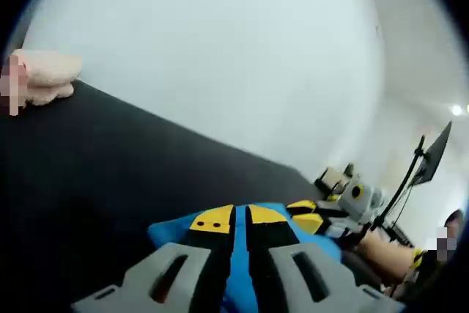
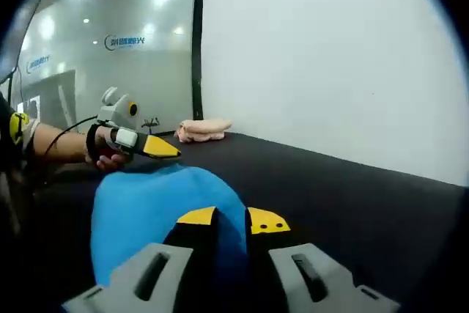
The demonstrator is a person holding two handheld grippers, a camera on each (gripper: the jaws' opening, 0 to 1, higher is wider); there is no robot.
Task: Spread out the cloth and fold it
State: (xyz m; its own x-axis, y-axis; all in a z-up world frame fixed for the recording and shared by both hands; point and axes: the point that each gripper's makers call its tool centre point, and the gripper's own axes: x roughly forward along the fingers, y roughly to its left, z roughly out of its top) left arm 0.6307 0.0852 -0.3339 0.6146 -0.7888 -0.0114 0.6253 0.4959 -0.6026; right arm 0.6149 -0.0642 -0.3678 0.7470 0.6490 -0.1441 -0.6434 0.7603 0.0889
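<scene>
Two grippers: both clenched on one blue cloth, each at its own spot on the edge.
Left gripper (image 1: 240,223): jaws pressed together, a strip of blue cloth (image 1: 238,269) pinched between the yellow tips; fabric bunches just beyond them.
Right gripper (image 2: 231,221): jaws nearly closed, cloth edge caught between the tips; the cloth (image 2: 154,210) humps up in front and to the view's left.
Cross-check: in the right gripper view the left gripper (image 2: 150,146) sits at the far side of the cloth, hand (image 2: 102,153) around it; in the left gripper view the right gripper (image 1: 322,219) lies just beside the cloth, to the view's right.
Cloth position: on the black table (image 1: 110,159), between the two grippers, raised into a rounded hump, not flat.
Cloth handling (judgement): light, soft, limp; sags and folds under its own weight, no stiffness to push against. Looks thin enough to slip from a shallow pinch.
Hold points (judgement): take corners or edge, deep in the jaws, then draw the grippers apart to tension it flat. Whether present grips are at true corners: cannot tell, fabric hides them.
Task stage (judgement): spreading not yet done; folding not begun.
Surroundings: pale pink cloth bundle (image 2: 201,130) at the table's far end, well apart; white wall (image 2: 330,56) behind.
</scene>
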